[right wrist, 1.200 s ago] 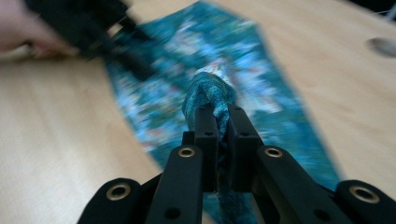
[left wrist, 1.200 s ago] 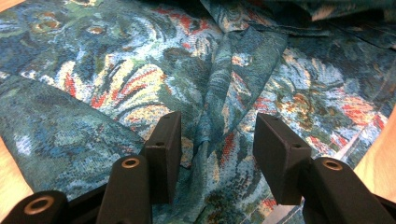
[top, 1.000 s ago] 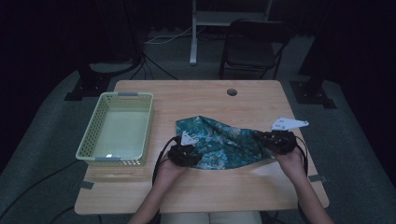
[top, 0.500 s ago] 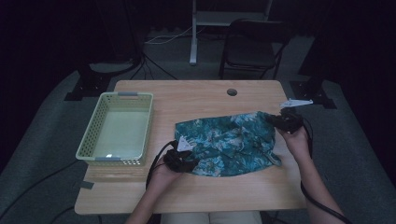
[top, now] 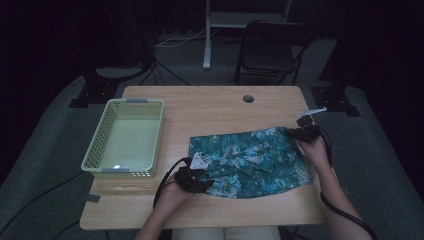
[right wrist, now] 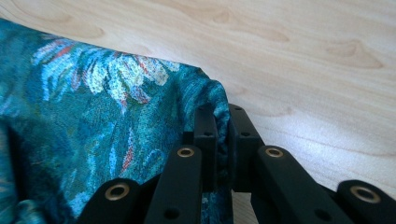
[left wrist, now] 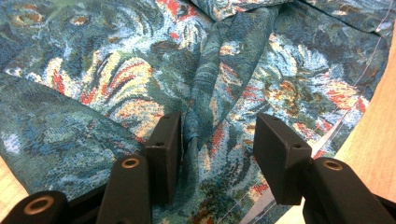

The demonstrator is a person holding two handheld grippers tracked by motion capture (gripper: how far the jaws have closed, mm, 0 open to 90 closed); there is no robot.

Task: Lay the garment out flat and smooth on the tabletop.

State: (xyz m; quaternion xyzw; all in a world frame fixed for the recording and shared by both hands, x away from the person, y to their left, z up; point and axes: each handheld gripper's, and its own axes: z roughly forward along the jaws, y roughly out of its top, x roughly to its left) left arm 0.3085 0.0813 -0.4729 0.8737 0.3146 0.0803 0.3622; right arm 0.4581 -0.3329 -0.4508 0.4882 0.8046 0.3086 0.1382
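Observation:
A teal cloth with a leaf and flower print [top: 250, 160] lies spread on the wooden table [top: 215, 110], right of centre. My right gripper [top: 304, 132] is at the cloth's far right corner. In the right gripper view it [right wrist: 222, 112] is shut on a bunched edge of the cloth [right wrist: 93, 102]. My left gripper [top: 196, 180] rests at the cloth's near left corner. In the left gripper view its jaws [left wrist: 215, 126] stand apart over the cloth [left wrist: 116, 70], with a raised fold beside the left jaw and nothing pinched.
A pale green perforated basket [top: 142, 101] stands empty on the left part of the table. A round cable hole [top: 248, 98] sits near the far edge. Beyond the table stand a dark chair [top: 267, 55] and a white stand [top: 207, 40].
My right gripper has carried its cloth corner away from me toward the far right, drawing the cloth out flatter. The left gripper has slid slightly toward the near edge.

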